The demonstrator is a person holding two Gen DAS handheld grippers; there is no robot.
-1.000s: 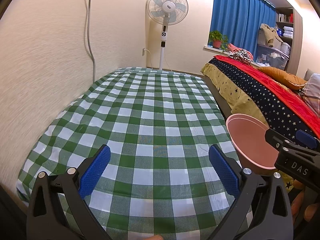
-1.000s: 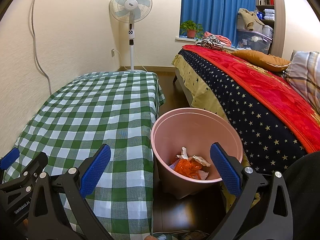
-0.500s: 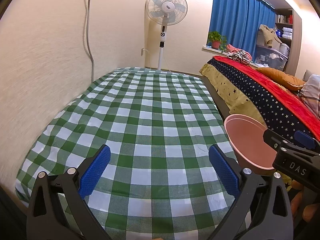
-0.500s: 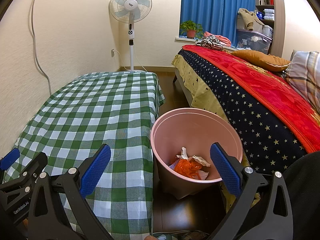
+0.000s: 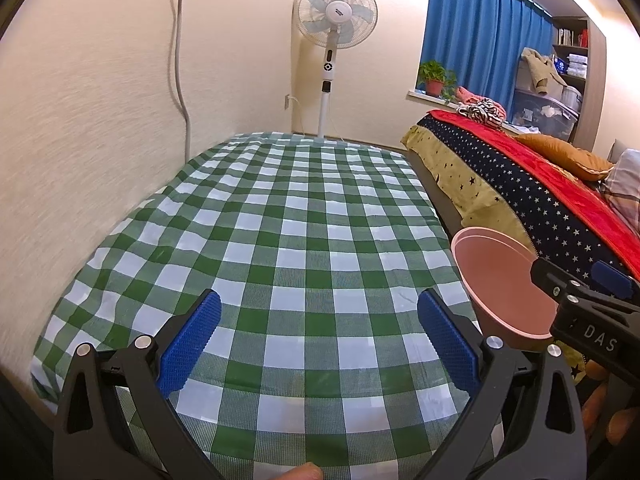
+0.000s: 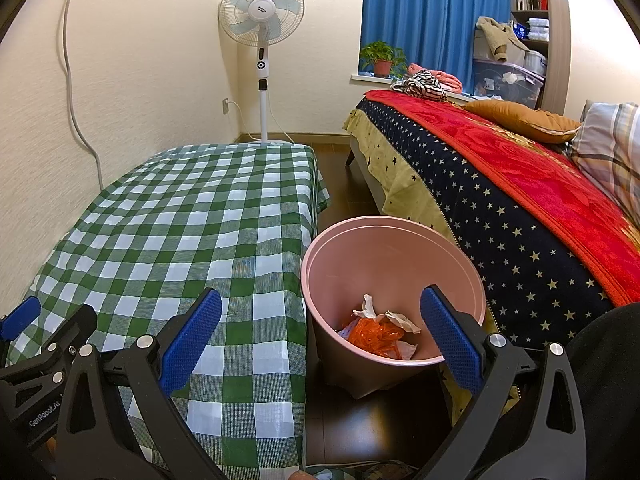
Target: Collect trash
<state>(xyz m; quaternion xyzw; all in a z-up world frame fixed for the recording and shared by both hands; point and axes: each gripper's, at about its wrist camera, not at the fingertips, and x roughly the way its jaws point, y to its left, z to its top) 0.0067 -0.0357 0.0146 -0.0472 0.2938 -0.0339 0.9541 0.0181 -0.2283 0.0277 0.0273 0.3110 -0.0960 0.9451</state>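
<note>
Two hand-held grippers hover over the near end of a table [image 5: 304,216] covered in green-and-white check cloth. The left gripper [image 5: 318,336] points along the table toward the far wall; its jaws stand wide apart with nothing between them. The right gripper [image 6: 320,334] sits to its right, at the table's near right corner, jaws equally wide apart and empty.

A pink bin [image 6: 384,256] stands on the dark floor just beside the table's right edge, in the gap between the table and a bed [image 6: 520,208]. In the right wrist view the bin lies straight ahead and below, slightly right of centre between the jaws, with the right-hand blue pad overlapping its rim. In the left wrist view the bin [image 5: 500,280] is off to the right, partly hidden by the right gripper, so the right gripper is clearly the nearer one.

The bin is upright and open. At its bottom lies trash [image 6: 376,334]: a crumpled orange plastic piece with crumpled white paper on and around it. Most of the bin is unfilled.

The cloth shows no loose trash anywhere in either view, and none is visible on the floor strip beside the bin. The collecting looks finished, or nearly so. A fan [image 5: 336,12] stands at the far end of the table.
</note>
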